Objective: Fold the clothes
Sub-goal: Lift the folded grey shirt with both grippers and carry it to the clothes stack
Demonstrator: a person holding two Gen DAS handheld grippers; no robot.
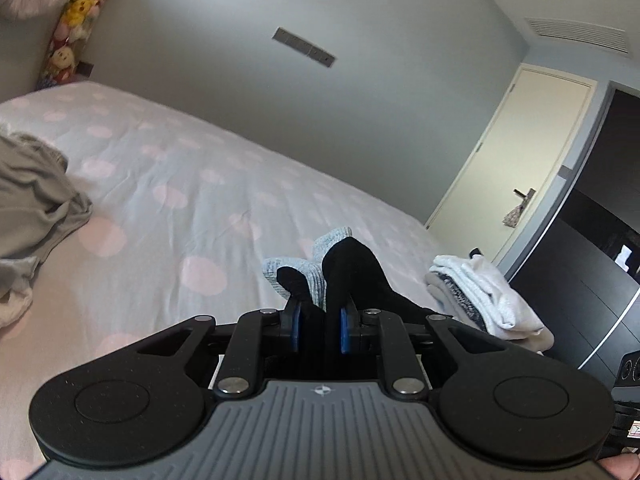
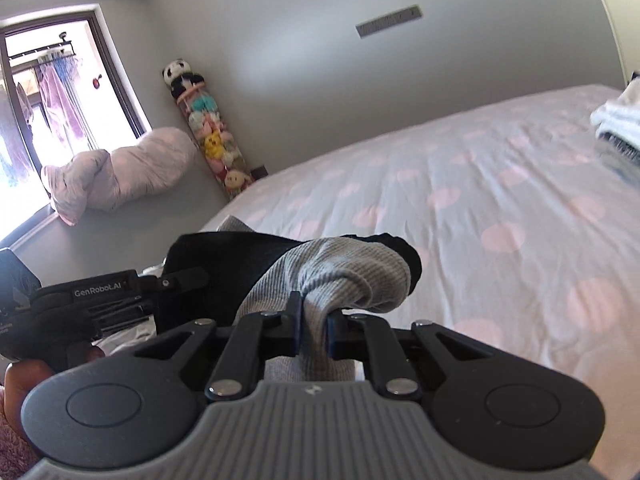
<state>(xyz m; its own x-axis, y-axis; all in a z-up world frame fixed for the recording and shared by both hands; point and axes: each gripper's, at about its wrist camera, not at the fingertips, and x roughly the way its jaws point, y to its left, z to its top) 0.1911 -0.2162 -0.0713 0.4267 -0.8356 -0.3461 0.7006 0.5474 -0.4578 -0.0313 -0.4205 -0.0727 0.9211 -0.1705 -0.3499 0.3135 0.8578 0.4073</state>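
- Your left gripper (image 1: 318, 330) is clamped on the black part of a grey-and-black sock (image 1: 344, 268); the blue pads press the dark fabric from both sides, and the grey ribbed part pokes up just beyond the fingertips.
- Only the left wrist view shows what lies to that tool's left: a crumpled grey garment (image 1: 36, 196) near the bed's far-left edge, well apart from the sock.
- Ahead of the left gripper the dotted bedsheet (image 1: 192, 184) runs bare up to the grey wall, so you have open room forward and to the left.
- To that tool's right, a folded stack of white clothes (image 1: 480, 296) sits near the bed's right edge; beyond it are a cream door and dark cabinet fronts, seen in this view alone.
- Your right gripper (image 2: 314, 330) is closed on the grey ribbed part of the same sock, which bunches over the fingertips with black fabric behind it.
- Only the right wrist view shows your other tool from outside: it sits to the left, held in your hand (image 2: 24, 380), touching the sock's black end.
- That view alone also shows a window, a lumpy pillow (image 2: 120, 172) and a tube of plush toys (image 2: 212, 140) far left.
- Right of the right gripper the sheet lies open, with the white stack at the far-right edge.
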